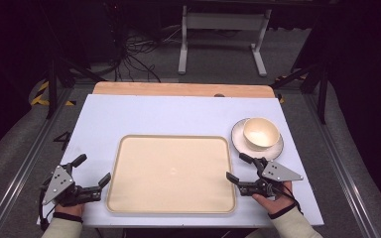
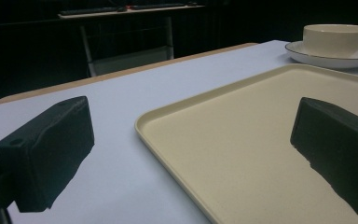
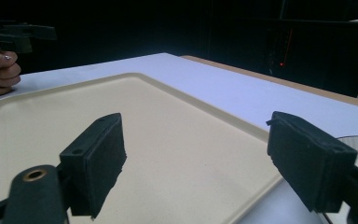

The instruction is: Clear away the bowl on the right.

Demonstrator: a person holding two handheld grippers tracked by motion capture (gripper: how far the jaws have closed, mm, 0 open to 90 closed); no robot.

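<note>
Meanwhile, left hand-held gripper and right hand-held gripper both spread, flanking cream tray, bowl on saucer nearby

The tray lies bare in the middle of the table, so a gripper could pass over its whole surface, hindered only by its low raised rim. Beyond the tray's far edge a broad strip of white tabletop is open. Just off the tray's far right corner stands a bowl on a plate, blocking that corner.
</note>
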